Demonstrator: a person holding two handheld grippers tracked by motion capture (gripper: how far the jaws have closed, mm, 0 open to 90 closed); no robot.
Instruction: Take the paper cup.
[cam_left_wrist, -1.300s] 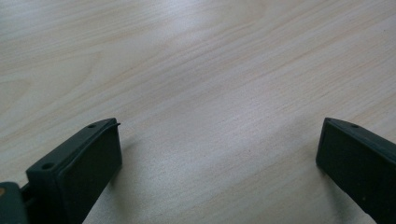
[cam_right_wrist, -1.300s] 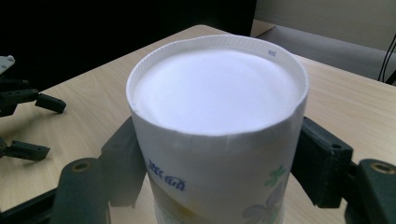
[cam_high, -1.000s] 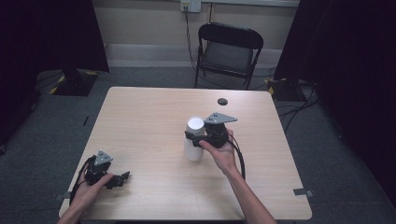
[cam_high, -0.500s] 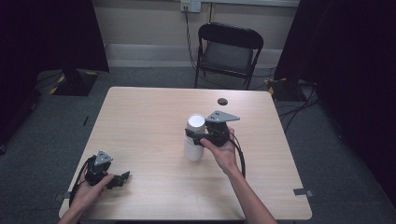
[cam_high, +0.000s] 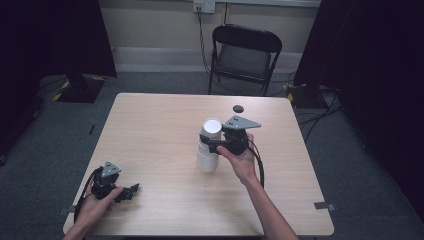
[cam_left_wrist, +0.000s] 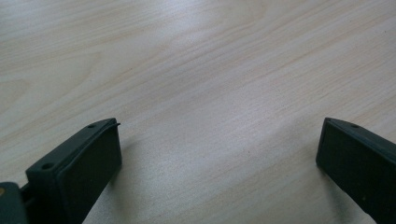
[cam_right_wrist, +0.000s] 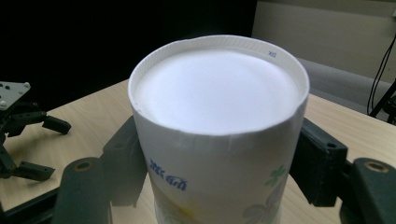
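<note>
Two tools on the pale wooden desk (cam_high: 150, 125) in the high view: right tool (cam_high: 216, 145) clamps an upside-down white paper cup (cam_high: 209, 145) with flower print, standing mid-desk; left tool (cam_high: 131, 191) rests at the near left corner.

Left gripper view: jaws wide apart over bare wood.

Right gripper view: cup (cam_right_wrist: 219, 135) between both jaws, base up, pads touching its wall.

The paper cup (cam_right_wrist: 219, 140) is showing white, upturned, with blue lettering and a pale flower print of green leaves and a touch of yellow on its side. The right tool (cam_high: 212, 145) is looking black with a grey plate on top, and the left tool (cam_high: 131, 191) is matching it. The surface (cam_high: 150, 125) is glowing light wood-grain beige, with a small dark disc (cam_high: 238, 108) sitting on it.
</note>
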